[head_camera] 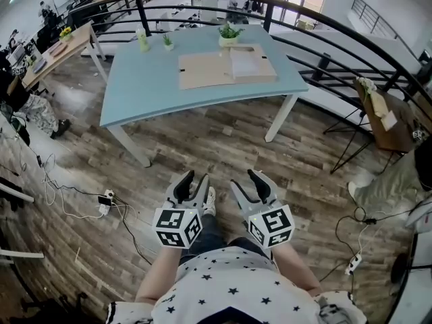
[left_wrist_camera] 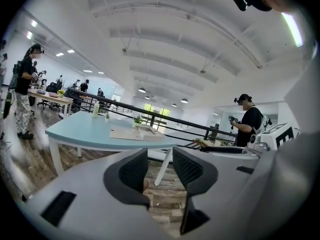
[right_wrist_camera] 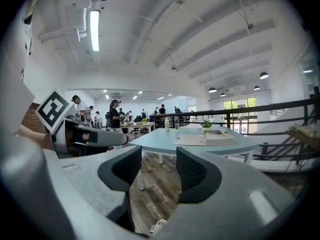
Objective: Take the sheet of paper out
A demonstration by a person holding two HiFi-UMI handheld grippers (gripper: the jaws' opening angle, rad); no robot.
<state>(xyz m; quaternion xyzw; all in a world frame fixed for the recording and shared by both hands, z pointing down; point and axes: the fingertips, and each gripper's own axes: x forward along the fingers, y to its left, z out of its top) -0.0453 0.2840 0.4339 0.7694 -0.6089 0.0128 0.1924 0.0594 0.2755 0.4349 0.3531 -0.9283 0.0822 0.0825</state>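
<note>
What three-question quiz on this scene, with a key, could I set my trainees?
1. True or false: the left tool and the right tool both have their jaws apart with nothing between them.
2. Multiple choice: the flat brown cardboard box lies on A) the light blue table, B) the wooden floor, C) a chair.
3. Short answer: what pale thing lies in the right half of the box?

Key: 1 true. 2 A. 3 the white sheet of paper.
</note>
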